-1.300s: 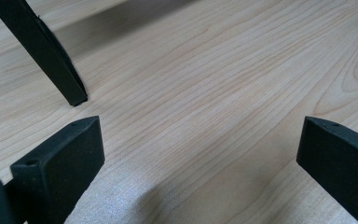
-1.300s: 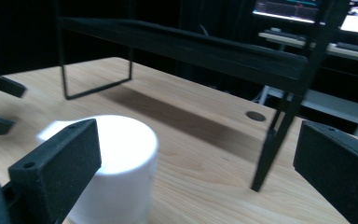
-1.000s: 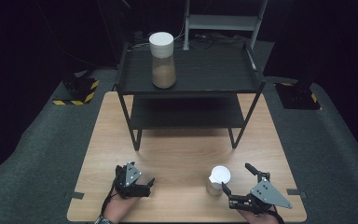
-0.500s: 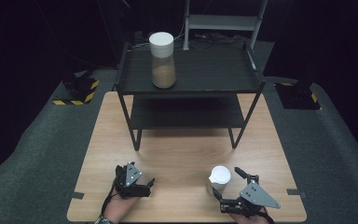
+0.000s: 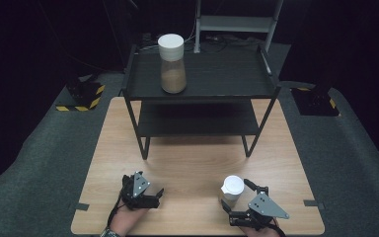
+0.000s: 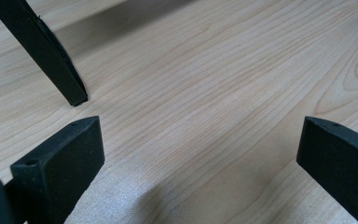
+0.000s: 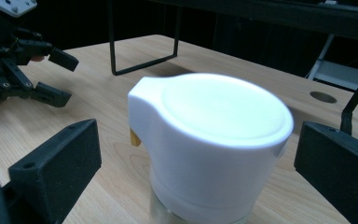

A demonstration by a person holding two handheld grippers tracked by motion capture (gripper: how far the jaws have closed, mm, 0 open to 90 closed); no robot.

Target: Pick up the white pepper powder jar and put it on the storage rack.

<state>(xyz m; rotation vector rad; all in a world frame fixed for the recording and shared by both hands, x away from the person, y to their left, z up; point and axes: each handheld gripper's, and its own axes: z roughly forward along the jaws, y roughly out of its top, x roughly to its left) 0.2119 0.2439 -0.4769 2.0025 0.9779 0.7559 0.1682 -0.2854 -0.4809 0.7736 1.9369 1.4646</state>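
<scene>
Light wooden tabletop [image 5: 197, 148] is occupied at its far side by a black two-tier metal shelf [image 5: 202, 79], on which a tall white-lidded jar of brown powder [image 5: 171, 63] is stood. Near the front edge, a small white-capped glass jar [image 5: 231, 188] is flanked by the spread jaws of the right gripper [image 5: 238, 200], untouched. The left gripper [image 5: 157, 195] is held open over bare wood.
</scene>
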